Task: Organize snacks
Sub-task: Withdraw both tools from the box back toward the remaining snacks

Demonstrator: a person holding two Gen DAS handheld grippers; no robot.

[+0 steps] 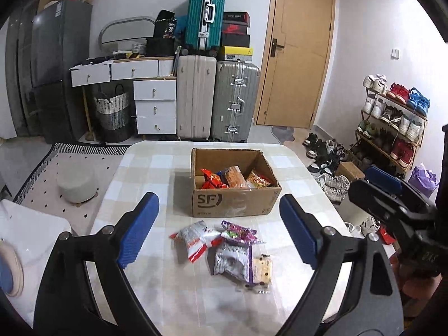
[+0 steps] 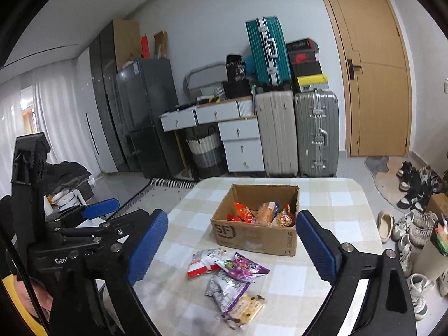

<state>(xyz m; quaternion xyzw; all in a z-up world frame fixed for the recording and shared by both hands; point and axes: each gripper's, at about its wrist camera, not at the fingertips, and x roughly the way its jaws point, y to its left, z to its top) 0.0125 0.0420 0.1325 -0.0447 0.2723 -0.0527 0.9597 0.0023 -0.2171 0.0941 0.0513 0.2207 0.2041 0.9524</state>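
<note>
An open cardboard box (image 1: 235,203) (image 2: 252,236) marked SF stands mid-table and holds several red and orange snack packs (image 1: 232,179) (image 2: 260,214). In front of it lie loose snacks: a white-and-red pack (image 1: 196,238) (image 2: 204,261), a purple pack (image 1: 238,231) (image 2: 243,267), a grey-purple pack (image 1: 231,261) (image 2: 226,288) and a cracker pack (image 1: 263,270) (image 2: 247,308). My left gripper (image 1: 219,229) is open and empty above the loose snacks. My right gripper (image 2: 232,247) is open and empty, also above them.
The table (image 1: 156,168) (image 2: 336,196) has a checked cloth. A round stool (image 1: 77,183) and patterned rug are on the left. Suitcases (image 1: 218,98), drawers and a door stand behind. A shoe rack (image 1: 392,117) and loose shoes (image 2: 411,224) are on the right.
</note>
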